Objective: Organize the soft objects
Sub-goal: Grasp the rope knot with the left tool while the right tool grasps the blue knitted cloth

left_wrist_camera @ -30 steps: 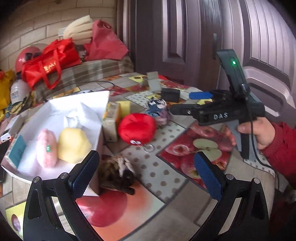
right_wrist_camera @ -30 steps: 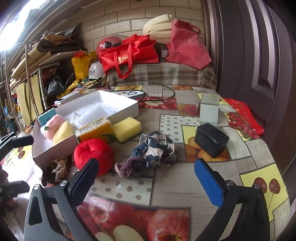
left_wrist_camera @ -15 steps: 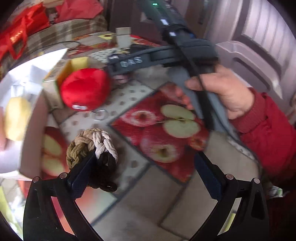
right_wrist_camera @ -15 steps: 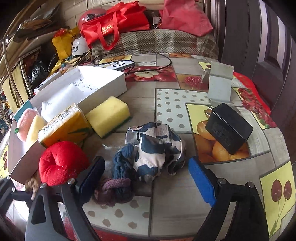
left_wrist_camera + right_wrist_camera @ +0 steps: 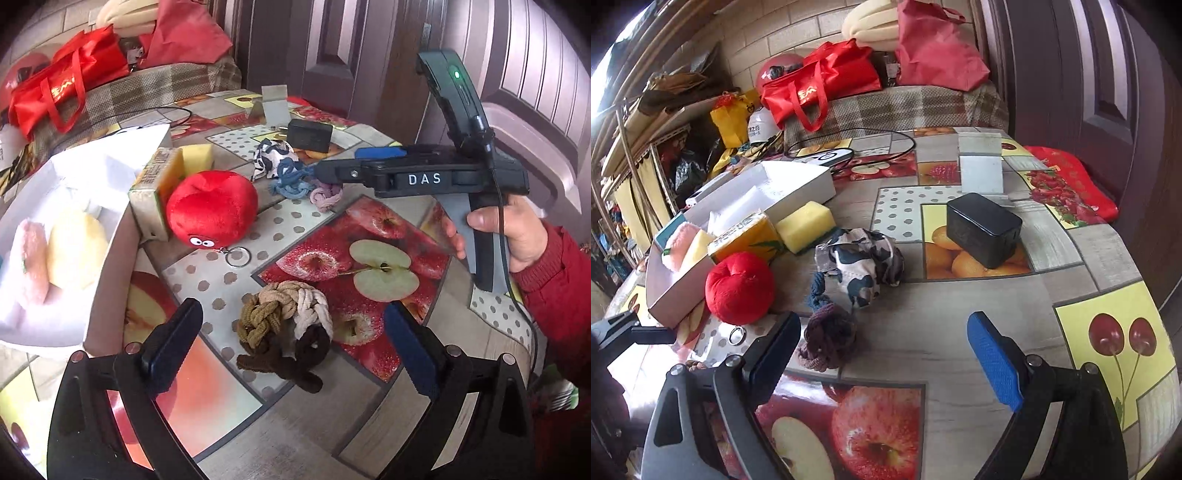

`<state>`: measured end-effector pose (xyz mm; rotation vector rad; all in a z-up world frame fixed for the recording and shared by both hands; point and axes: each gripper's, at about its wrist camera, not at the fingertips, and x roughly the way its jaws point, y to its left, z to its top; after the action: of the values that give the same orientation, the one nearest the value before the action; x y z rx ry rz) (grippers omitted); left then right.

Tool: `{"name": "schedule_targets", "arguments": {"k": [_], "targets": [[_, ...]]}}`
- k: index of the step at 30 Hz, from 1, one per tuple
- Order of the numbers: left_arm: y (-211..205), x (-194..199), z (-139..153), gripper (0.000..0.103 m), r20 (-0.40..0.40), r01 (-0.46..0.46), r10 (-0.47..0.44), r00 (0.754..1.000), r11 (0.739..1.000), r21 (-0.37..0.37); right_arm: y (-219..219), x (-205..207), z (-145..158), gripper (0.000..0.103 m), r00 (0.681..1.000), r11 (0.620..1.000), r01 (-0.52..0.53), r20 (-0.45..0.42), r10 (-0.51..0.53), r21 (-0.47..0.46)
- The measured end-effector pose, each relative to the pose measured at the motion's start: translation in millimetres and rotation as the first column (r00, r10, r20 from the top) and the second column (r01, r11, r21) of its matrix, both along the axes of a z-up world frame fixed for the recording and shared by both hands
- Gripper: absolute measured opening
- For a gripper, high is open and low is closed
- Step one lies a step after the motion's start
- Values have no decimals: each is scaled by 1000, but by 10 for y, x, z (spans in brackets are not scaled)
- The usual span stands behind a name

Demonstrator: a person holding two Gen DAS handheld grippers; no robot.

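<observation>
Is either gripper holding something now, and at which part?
Nothing is held. The left gripper is closing around the brown braided rope knot; the right gripper holds nothing.

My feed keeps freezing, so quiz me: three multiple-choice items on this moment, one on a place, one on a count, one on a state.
1. Where does the red plush apple lie?
A. inside the white box
B. on the table beside the orange tissue pack
C. on the black box

2. How many soft things lie in the white box?
A. none
B. two
C. five

3. What is between the left gripper pads?
A. nothing gripped; the brown knotted rope ball lies between the closing pads
B. the yellow sponge, clamped
C. the cow-print cloth, lifted

Key: 1 B, the apple leans on the tissue pack. 2 B, a pink piece and a yellow piece. 3 A, the rope ball rests on the table, pads clear of it.
</observation>
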<state>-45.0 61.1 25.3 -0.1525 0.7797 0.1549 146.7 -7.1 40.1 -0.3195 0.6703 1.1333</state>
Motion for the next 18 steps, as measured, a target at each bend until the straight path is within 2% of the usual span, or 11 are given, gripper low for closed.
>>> {"name": "schedule_targets", "arguments": {"k": [2, 3, 5, 6, 8, 9, 10, 11, 15, 18], "targets": [[-23, 147, -94, 90, -65, -2, 4, 998, 1000, 25, 87, -75, -7, 83, 999, 999, -38, 7, 38, -8], [-29, 186, -130, 83, -94, -2, 5, 996, 1000, 31, 157, -103, -21, 78, 999, 998, -49, 9, 50, -24], [-38, 191, -168, 80, -108, -11, 17, 994, 999, 50, 321, -131, -72, 73, 998, 995, -70, 2, 70, -65], [-40, 190, -176, 79, -111, -14, 20, 994, 998, 54, 389, -141, -100, 66, 997, 993, -82, -6, 82, -83], [-38, 182, -175, 72, -103, -13, 19, 995, 998, 53, 500, -174, -174, 44, 995, 985, -101, -9, 101, -141], [-38, 170, -168, 61, -97, -12, 18, 995, 998, 54, 530, -181, -198, 32, 994, 981, -111, -8, 111, -159], [-38, 161, -160, 45, -88, -10, 15, 996, 998, 55, 526, -206, -191, 30, 993, 981, -119, -1, 120, -154], [-50, 147, -152, 40, -82, -8, 12, 997, 998, 57, 509, -225, -187, 29, 992, 981, -125, -1, 127, -150], [-87, 52, -58, 36, -13, -6, 7, 1000, 997, 77, 296, -339, -111, 26, 992, 989, -119, 21, 121, -86], [-87, -124, 76, 36, 97, -33, 24, 995, 996, 86, 38, -425, 57, 26, 991, 994, -99, 91, 94, 52]]}}
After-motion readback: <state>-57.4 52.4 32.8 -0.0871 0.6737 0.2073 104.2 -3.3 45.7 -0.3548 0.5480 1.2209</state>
